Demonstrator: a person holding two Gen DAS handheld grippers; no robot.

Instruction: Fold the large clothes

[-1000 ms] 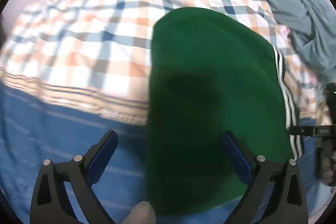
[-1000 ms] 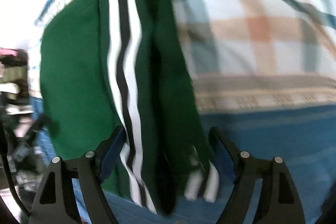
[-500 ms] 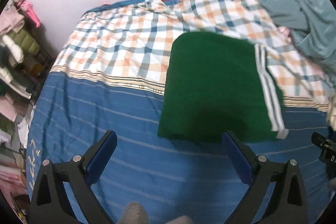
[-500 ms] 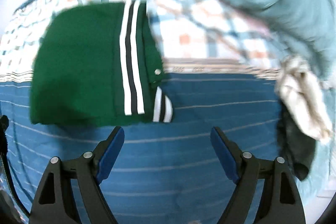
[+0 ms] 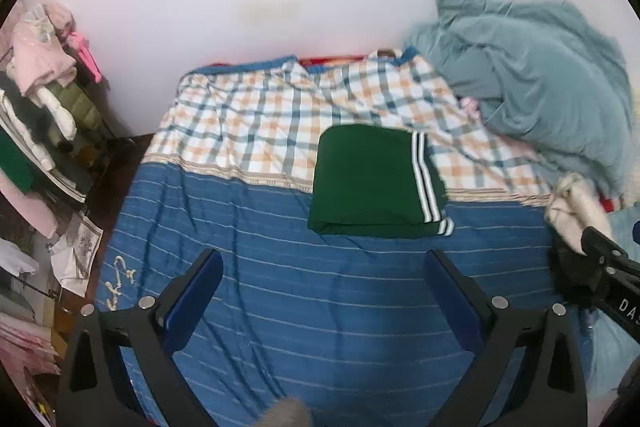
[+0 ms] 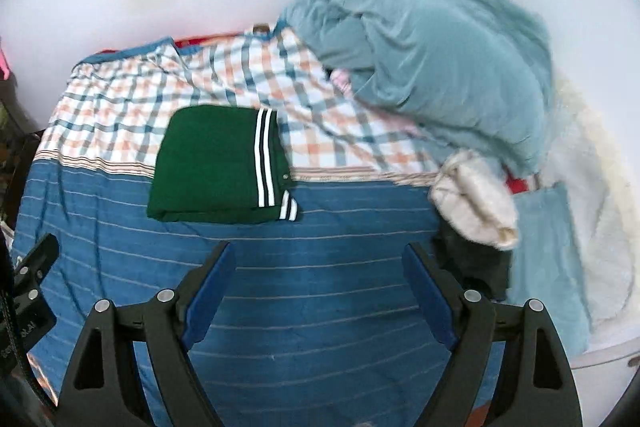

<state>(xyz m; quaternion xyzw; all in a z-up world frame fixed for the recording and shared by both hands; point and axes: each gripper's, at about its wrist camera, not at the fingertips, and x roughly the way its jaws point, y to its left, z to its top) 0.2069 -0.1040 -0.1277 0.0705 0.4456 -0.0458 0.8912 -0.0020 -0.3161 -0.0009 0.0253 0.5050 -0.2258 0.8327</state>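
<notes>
Both my tongs hang above the bed, angled down at it, nothing between the fingers of either. My left tongs [image 5: 322,281] are spread wide, blue pads apart, over the blue striped sheet [image 5: 320,307]. My right tongs [image 6: 318,273] are spread wide too; their jaws have just been opening a little further, with only bare sheet under them.

The folded green garment [image 5: 368,183] lies flat as a neat rectangle near the middle of the bed, straddling the seam where the blue striped part meets the checked part [image 5: 248,115] of the bedding. White and black stripes run along its right edge, with a striped cuff poking out at the near right corner. It lies well apart from both tongs.

A crumpled grey-blue quilt [image 6: 432,67] is heaped at the far right against the white wall. Near it, at the right edge of the bed, a cream bundle [image 6: 476,203] sits on something dark [image 6: 472,263]. In the left view, clothes hang on a rack [image 5: 44,87] beside the bed.
</notes>
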